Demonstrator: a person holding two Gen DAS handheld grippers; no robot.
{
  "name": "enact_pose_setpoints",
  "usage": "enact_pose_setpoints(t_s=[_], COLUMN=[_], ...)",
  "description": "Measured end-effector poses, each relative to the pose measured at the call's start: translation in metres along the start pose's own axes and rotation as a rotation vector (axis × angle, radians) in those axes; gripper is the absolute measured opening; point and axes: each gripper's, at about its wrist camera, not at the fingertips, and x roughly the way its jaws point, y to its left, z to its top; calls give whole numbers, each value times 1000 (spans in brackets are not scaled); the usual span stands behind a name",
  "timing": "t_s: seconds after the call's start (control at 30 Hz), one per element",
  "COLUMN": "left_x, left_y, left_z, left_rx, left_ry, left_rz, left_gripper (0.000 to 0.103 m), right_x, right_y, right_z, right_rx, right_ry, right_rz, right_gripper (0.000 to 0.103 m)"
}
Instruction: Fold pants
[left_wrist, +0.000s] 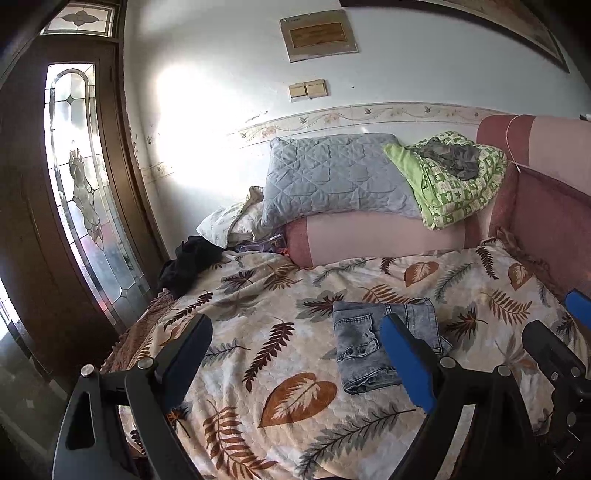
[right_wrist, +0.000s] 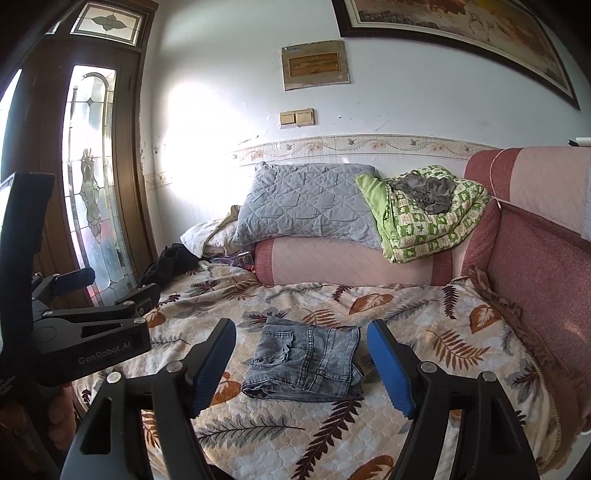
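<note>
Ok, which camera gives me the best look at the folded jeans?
The right wrist view: the folded jeans lie whole and unobstructed between its fingers. In the left wrist view a blue finger of the left gripper covers part of them.

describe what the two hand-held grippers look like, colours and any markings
Both are black plastic clamp-style tools with silver pivot bolts and cut-out slots in the arms. The right hand-held gripper has blue ribbed pads on its fingers. The left hand-held gripper carries pale "GenRobot.AI" lettering on its side and the same blue pads.

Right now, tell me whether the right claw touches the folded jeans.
Apart. The right wrist view shows the right claw open, with leaf-print blanket visible between each finger and the folded jeans.
</note>
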Motion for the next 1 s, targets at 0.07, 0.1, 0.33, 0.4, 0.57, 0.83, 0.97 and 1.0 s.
enact_pose_setpoints(t_s=[0.07,0.1,0.33,0.4,0.57,0.83,0.97,1.0], left_x=[0,1,4,5,8,9,9,9], left_y=[0,1,3,4,8,15,19,20], left_z=[0,-1,-3,-4,-5,-5,-5,-5], left_rx=[-2,-3,-11,-14,-21,-40,-47,-49], left_ry=[2,4,18,22,29,31,29,28], left_rz=[-1,-2,-4,-6,-7,-1,4,5], left_gripper=[92,93,93,93,93,92,93,93], right_x=[1,1,4,6,9,14,15,15], right_y=[1,2,6,6,7,13,17,19], right_z=[-1,-1,0,-1,-2,-2,-1,-1], right_rx=[-3,-3,-17,-18,-14,-16,-19,-20], right_ry=[3,4,11,14,26,40,42,40], right_rz=[3,6,7,7,5,7,14,15], right_gripper=[77,77,77,77,77,77,77,78])
